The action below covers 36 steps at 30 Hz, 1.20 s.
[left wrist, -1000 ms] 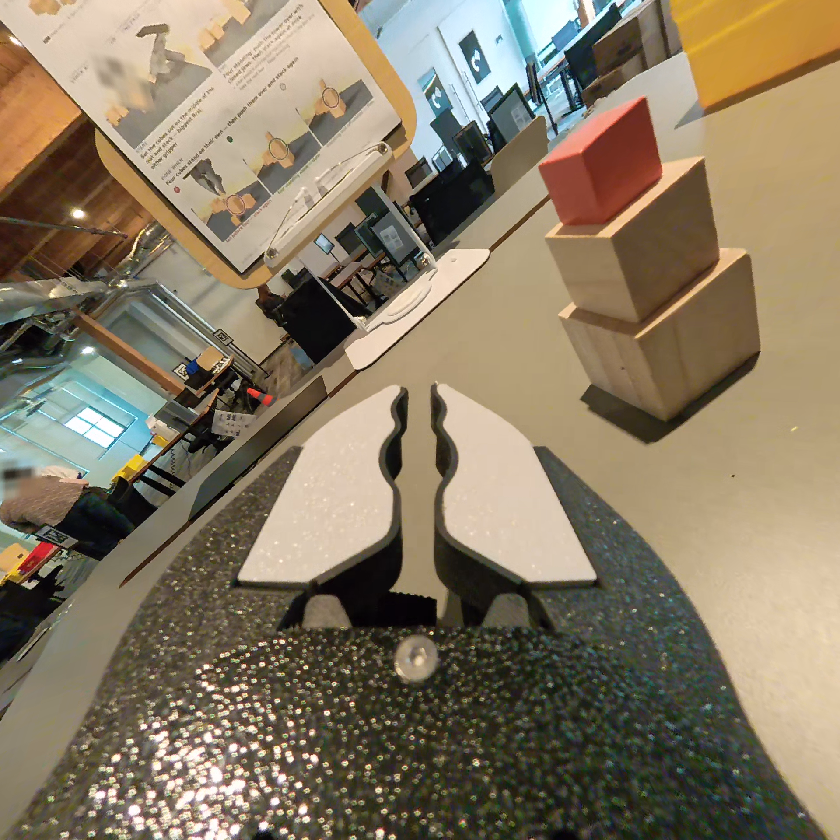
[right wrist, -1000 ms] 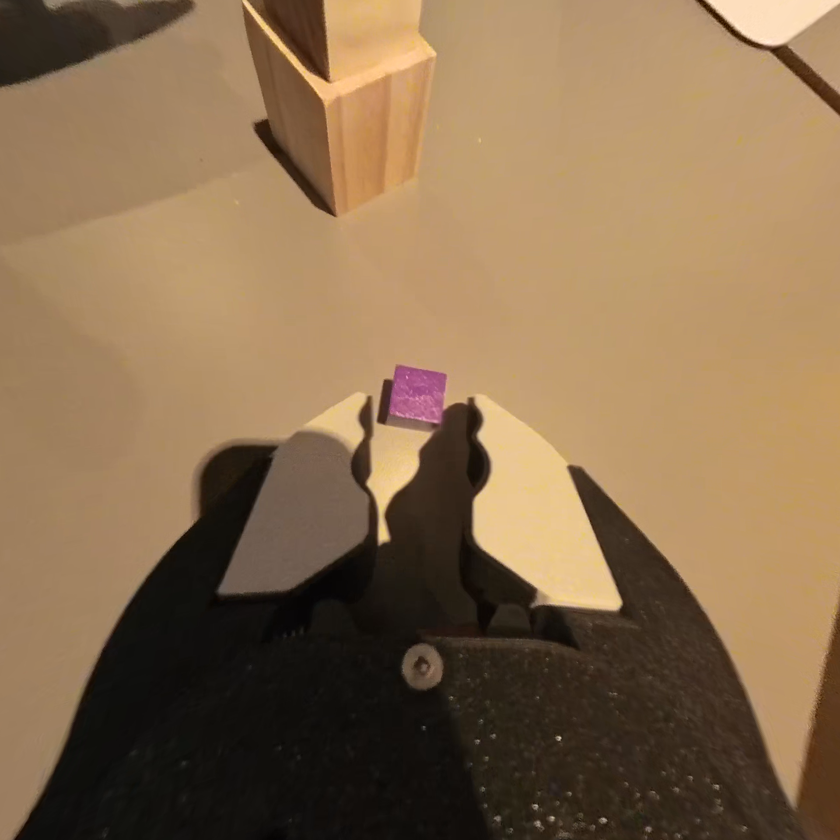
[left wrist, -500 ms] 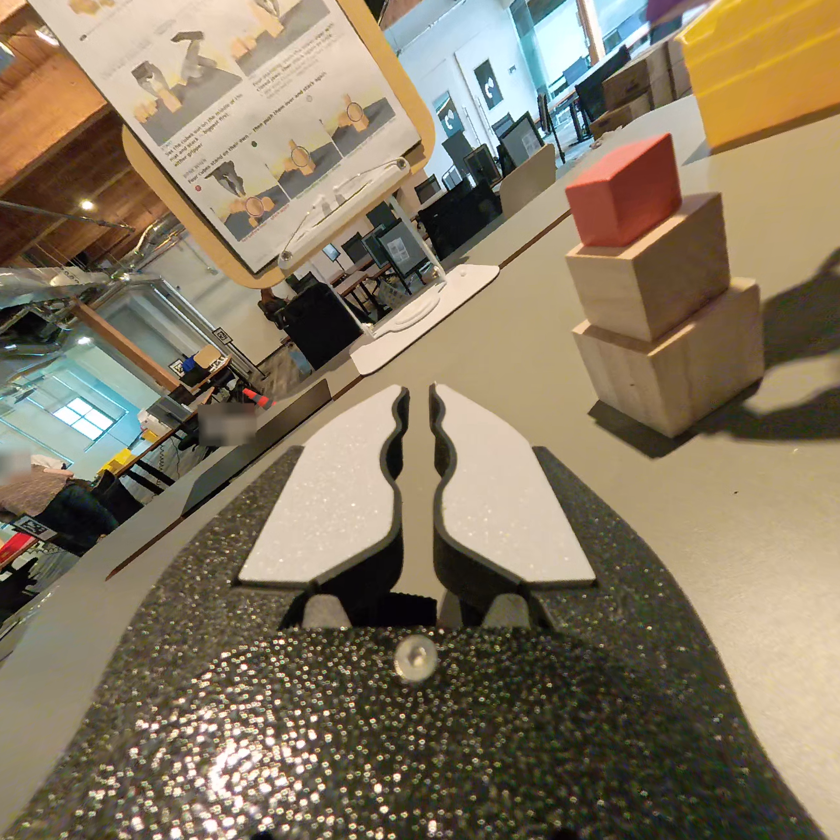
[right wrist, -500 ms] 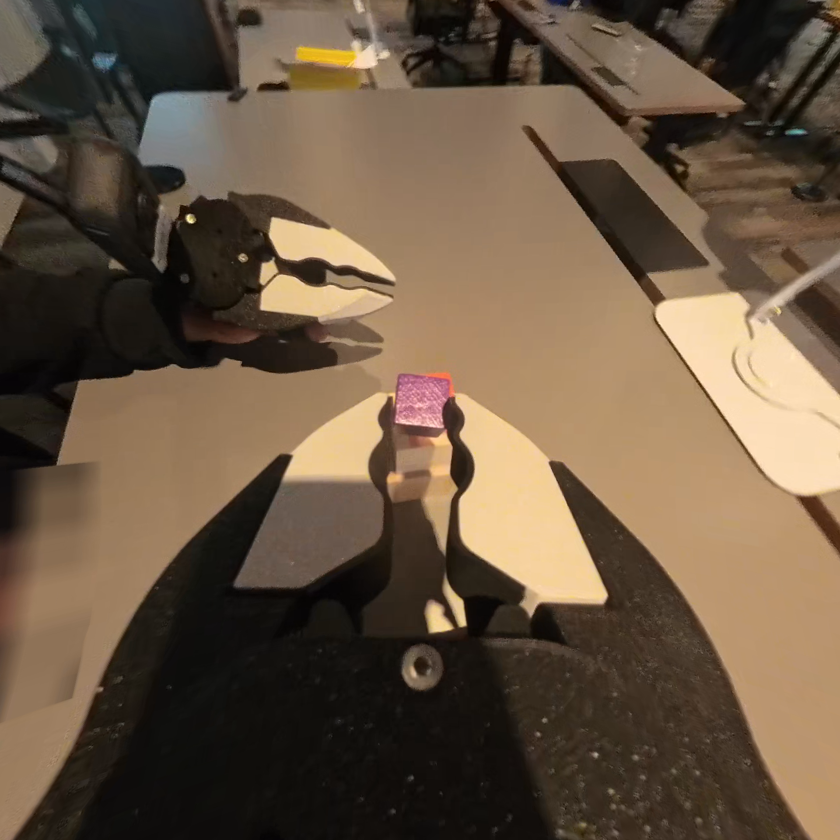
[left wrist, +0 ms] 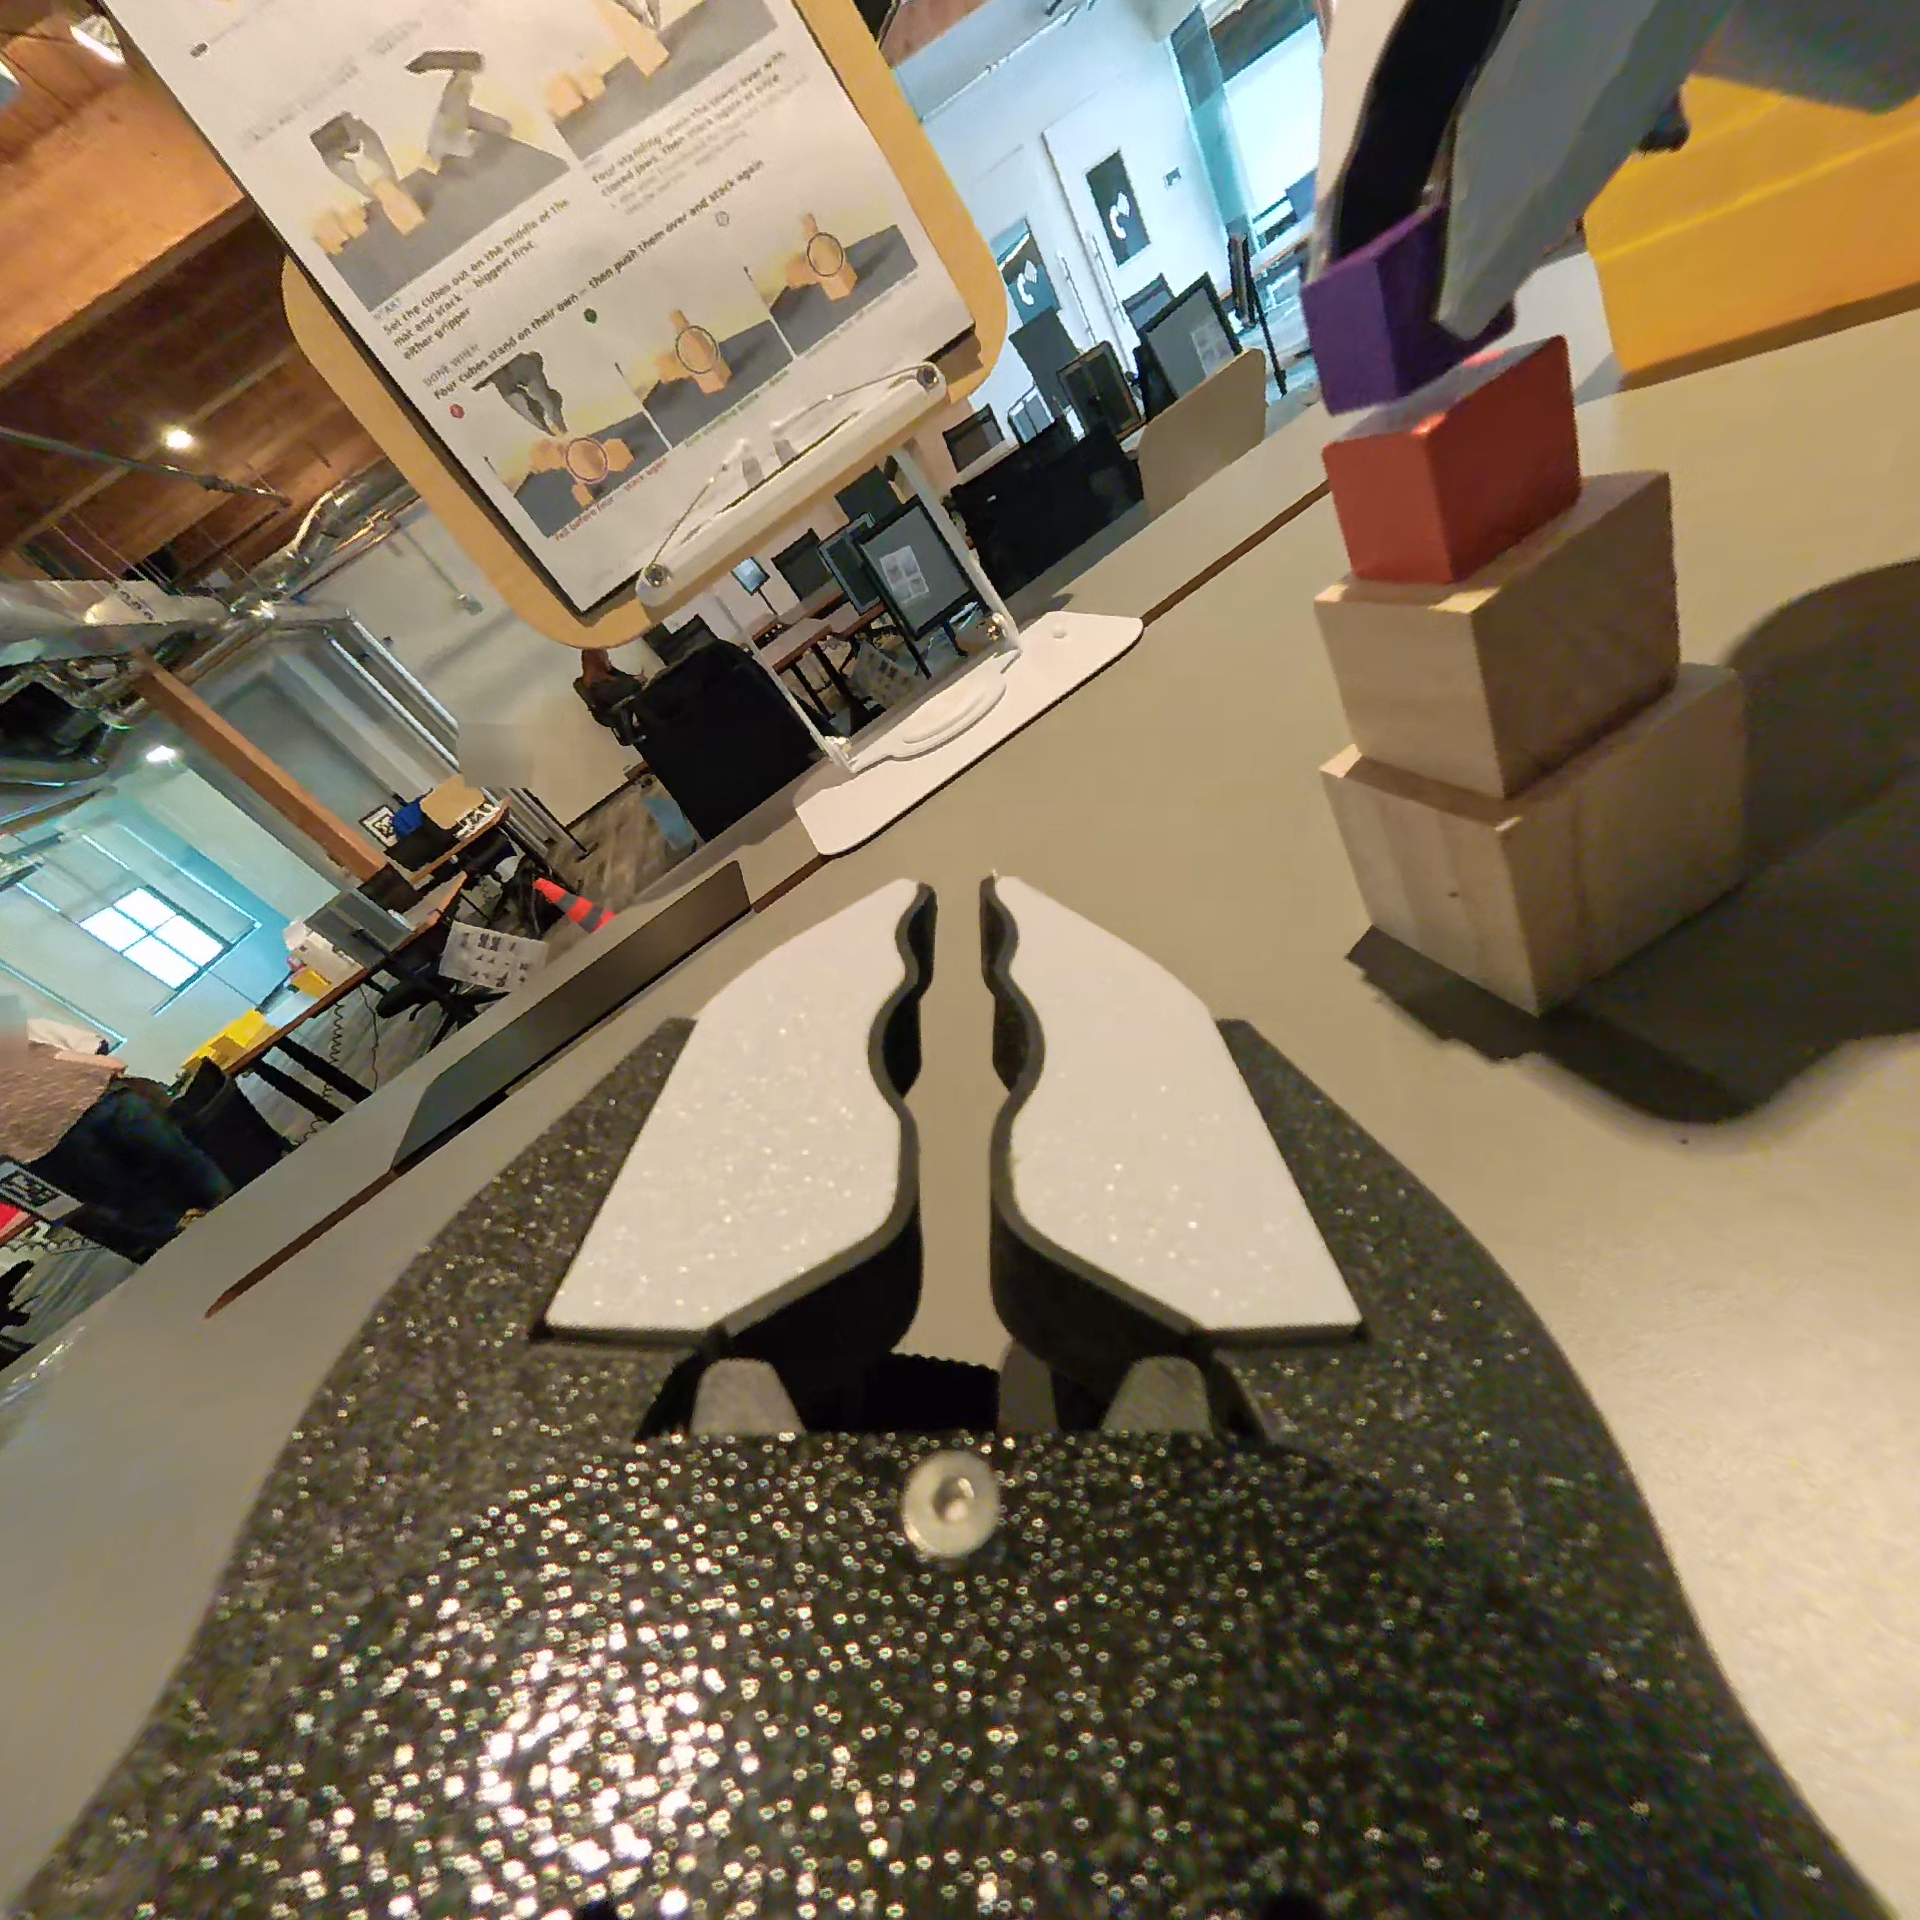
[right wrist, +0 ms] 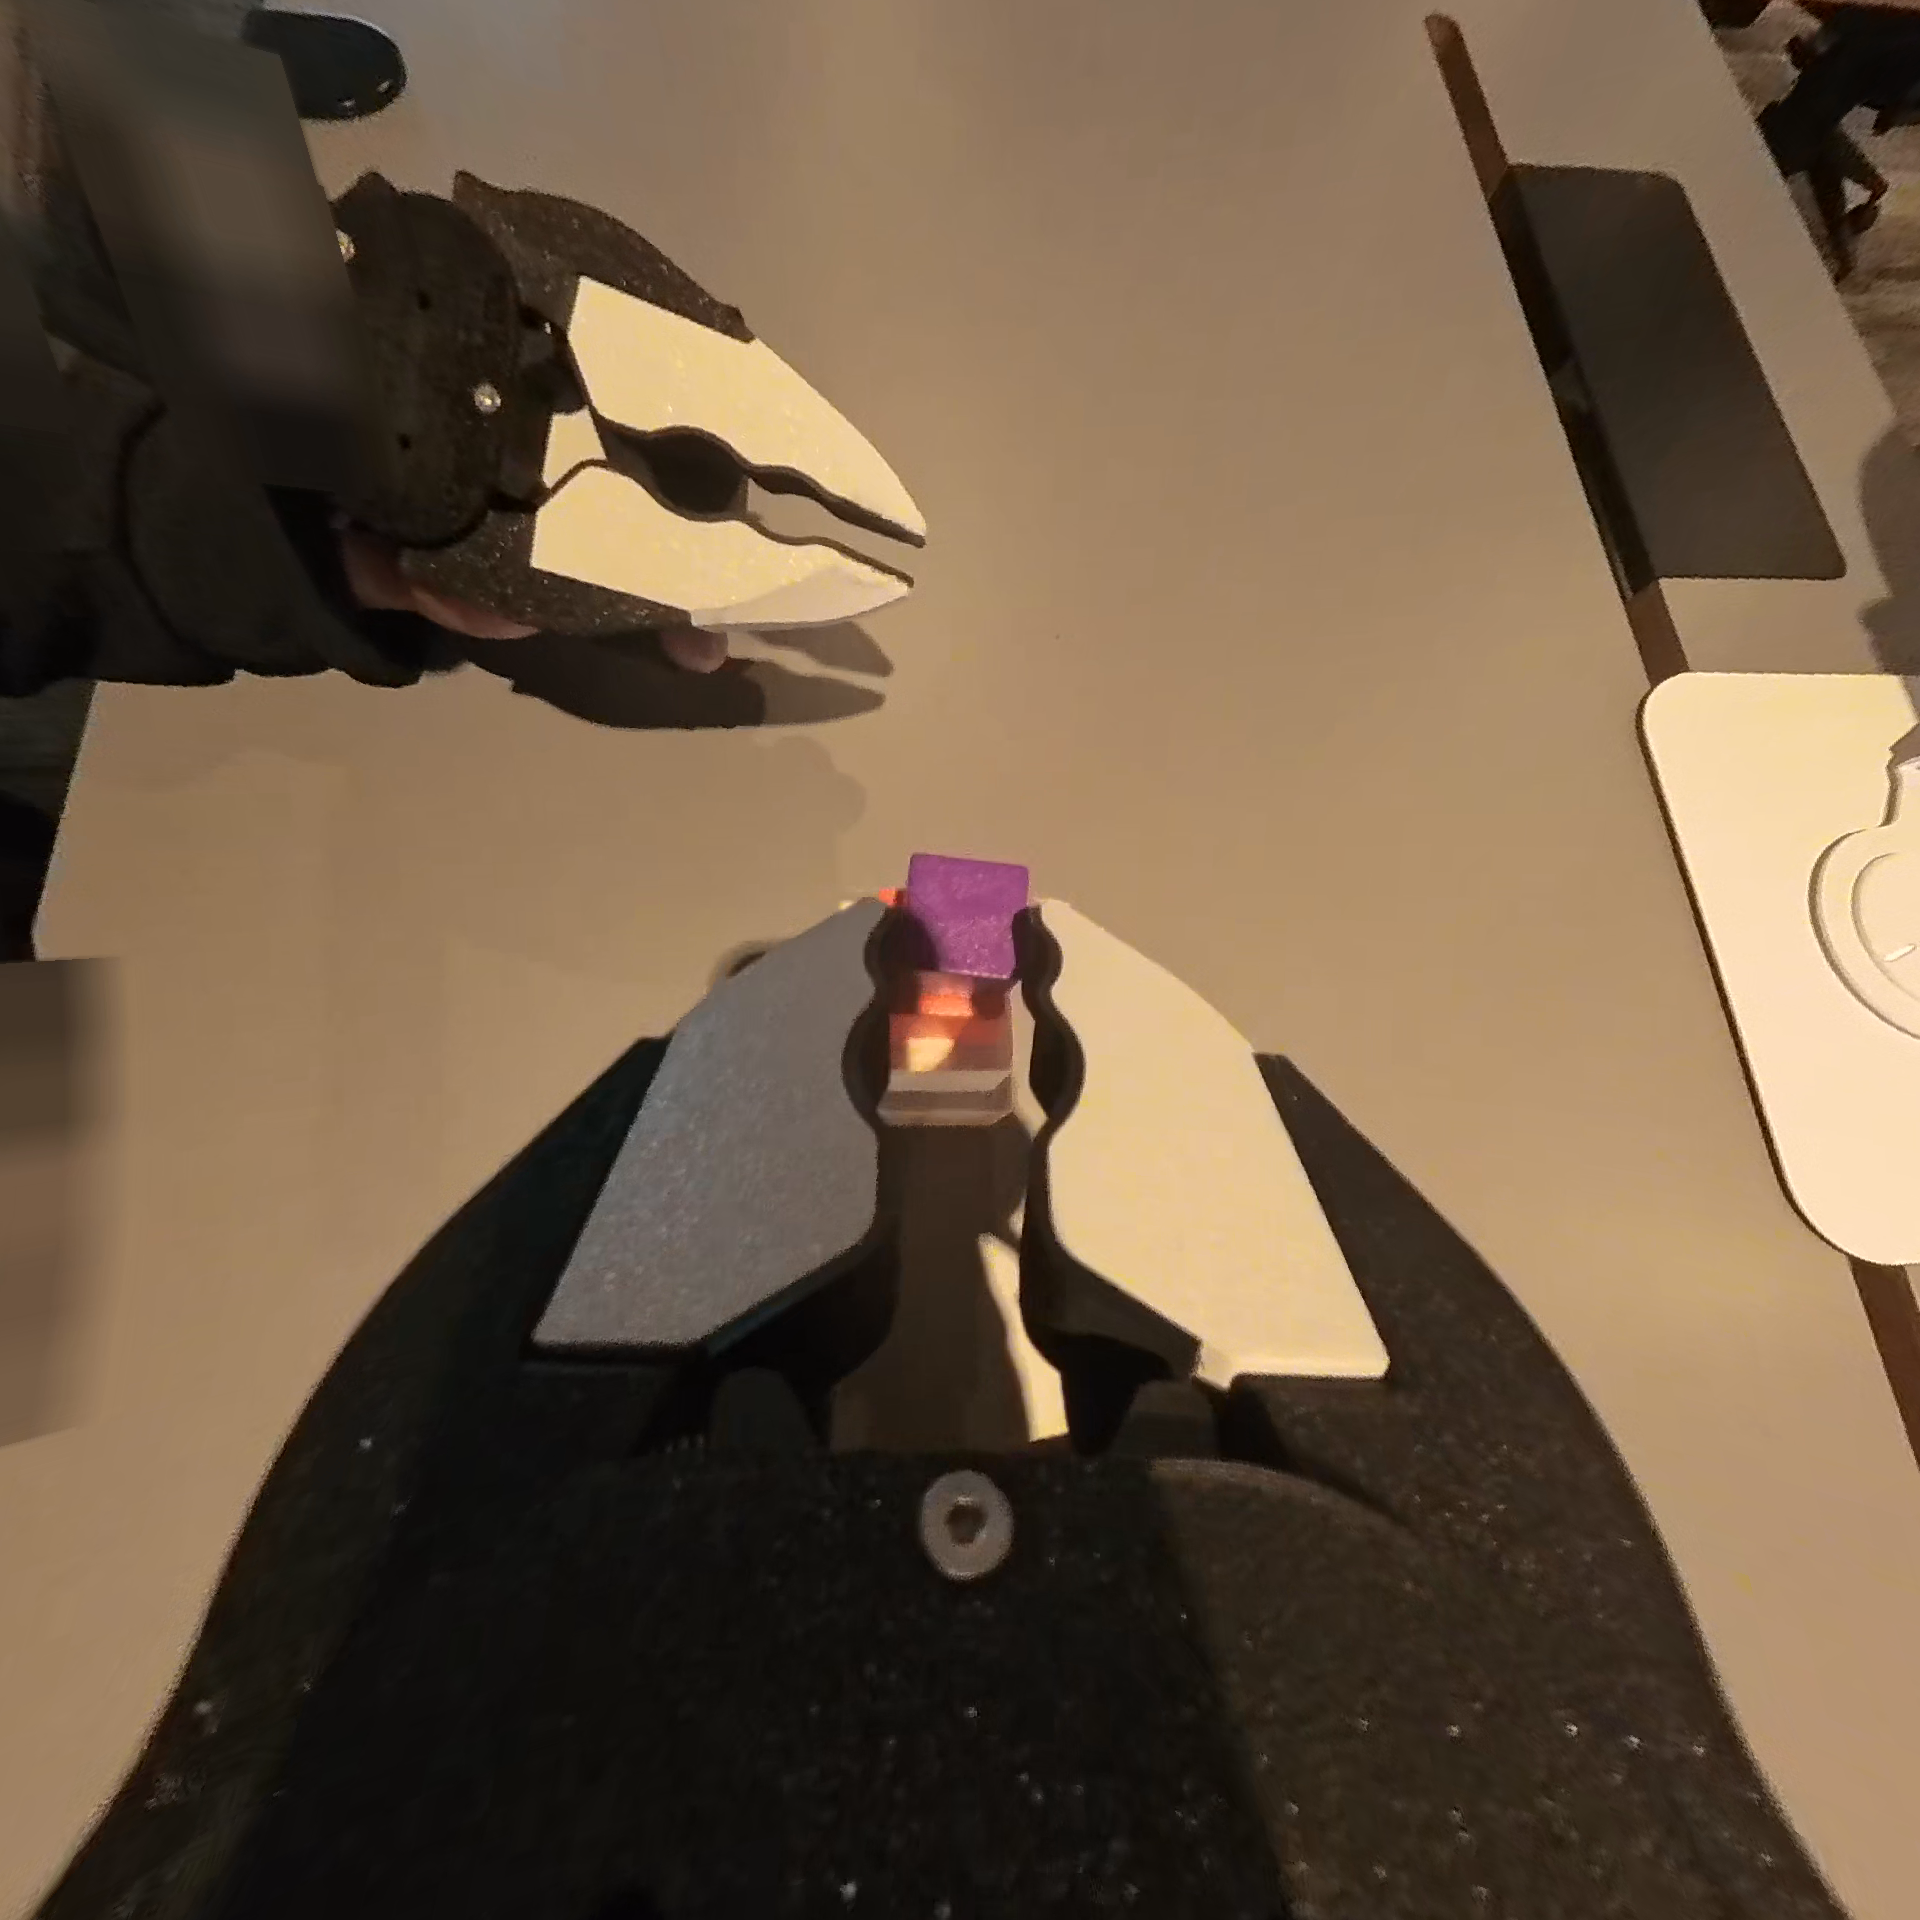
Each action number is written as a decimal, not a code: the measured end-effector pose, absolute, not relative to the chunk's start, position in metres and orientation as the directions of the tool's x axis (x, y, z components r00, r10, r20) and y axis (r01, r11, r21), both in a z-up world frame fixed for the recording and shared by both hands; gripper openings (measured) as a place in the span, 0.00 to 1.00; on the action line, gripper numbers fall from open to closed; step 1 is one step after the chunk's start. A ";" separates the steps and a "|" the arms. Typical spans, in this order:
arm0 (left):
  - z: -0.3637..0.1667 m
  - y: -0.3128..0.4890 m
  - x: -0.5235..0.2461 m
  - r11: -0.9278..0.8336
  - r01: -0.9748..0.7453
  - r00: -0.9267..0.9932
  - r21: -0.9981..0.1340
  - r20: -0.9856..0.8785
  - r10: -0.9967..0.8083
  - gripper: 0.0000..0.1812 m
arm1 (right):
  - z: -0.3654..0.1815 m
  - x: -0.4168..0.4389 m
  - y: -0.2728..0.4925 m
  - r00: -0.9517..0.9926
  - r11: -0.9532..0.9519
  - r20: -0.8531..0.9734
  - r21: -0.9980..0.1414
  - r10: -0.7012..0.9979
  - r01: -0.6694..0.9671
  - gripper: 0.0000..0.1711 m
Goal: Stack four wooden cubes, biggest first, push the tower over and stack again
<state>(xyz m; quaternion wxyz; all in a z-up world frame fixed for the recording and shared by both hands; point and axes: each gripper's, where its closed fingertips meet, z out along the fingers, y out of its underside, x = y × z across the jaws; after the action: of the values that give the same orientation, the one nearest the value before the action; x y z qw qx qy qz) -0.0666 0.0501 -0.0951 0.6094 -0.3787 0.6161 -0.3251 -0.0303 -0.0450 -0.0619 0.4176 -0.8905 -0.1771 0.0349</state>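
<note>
I am holding the small purple cube (right wrist: 966, 914) pinched between the tips of my right gripper (right wrist: 961, 935), its jaws narrowed onto the cube's two sides so its bottom face is staying free to land flat. Directly below the jaws, seen down through the gap, the tower is waiting: a red cube (left wrist: 1449, 457) on a mid-sized plain wooden cube (left wrist: 1496, 634) on the largest wooden cube (left wrist: 1538, 852), each step smaller so the stack stays steady. From the side, the purple cube is hanging tilted just above the red one, and I cannot tell whether they are touching. My left gripper (left wrist: 951, 904) is idling low over the grey table (left wrist: 1662, 1351), jaws nearly closed on nothing, the tower ahead and right of them, well clear.
</note>
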 end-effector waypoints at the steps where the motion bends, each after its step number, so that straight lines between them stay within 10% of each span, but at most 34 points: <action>1: -0.096 0.050 -0.066 0.504 -0.072 0.028 -0.861 -0.507 -0.862 0.04 | -0.064 -0.030 -0.046 0.933 -0.595 0.083 -0.749 0.351 0.290 0.13; 36: -0.096 0.049 -0.066 0.506 -0.070 0.027 -0.860 -0.508 -0.861 0.04 | -0.063 -0.032 -0.045 0.944 -0.563 0.027 -0.797 0.327 0.218 0.17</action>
<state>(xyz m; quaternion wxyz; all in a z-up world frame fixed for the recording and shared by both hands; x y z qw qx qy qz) -0.0661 0.0494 -0.0955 0.6093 -0.3769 0.6177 -0.3243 -0.0319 -0.0452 -0.0635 0.4408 -0.8820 -0.1547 0.0619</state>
